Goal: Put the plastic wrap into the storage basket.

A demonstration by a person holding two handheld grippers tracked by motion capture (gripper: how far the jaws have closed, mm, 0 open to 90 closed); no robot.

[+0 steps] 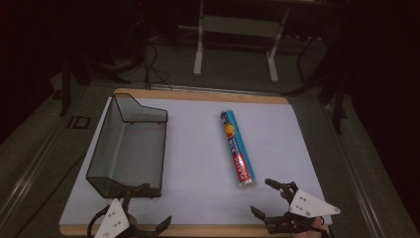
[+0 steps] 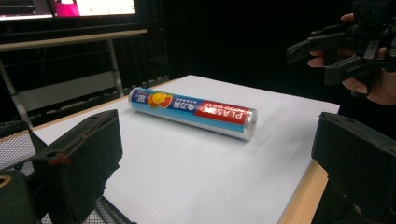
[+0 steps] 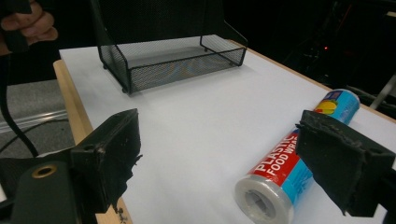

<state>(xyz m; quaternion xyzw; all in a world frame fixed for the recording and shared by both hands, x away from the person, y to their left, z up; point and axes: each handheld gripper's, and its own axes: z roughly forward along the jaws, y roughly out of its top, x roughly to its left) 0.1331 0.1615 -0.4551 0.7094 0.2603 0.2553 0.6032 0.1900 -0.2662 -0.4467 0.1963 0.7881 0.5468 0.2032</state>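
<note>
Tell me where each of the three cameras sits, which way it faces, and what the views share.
High view: above the person's side, looking forward and down on the white sheet; left claw and right claw enter at the bottom.
Left gripper view: on the left claw, facing across the sheet to the plastic wrap roll; the other hand shows top right.
Right gripper view: on the right claw, facing the mesh tray; fingers top left.
Shared: all three show the roll.
</note>
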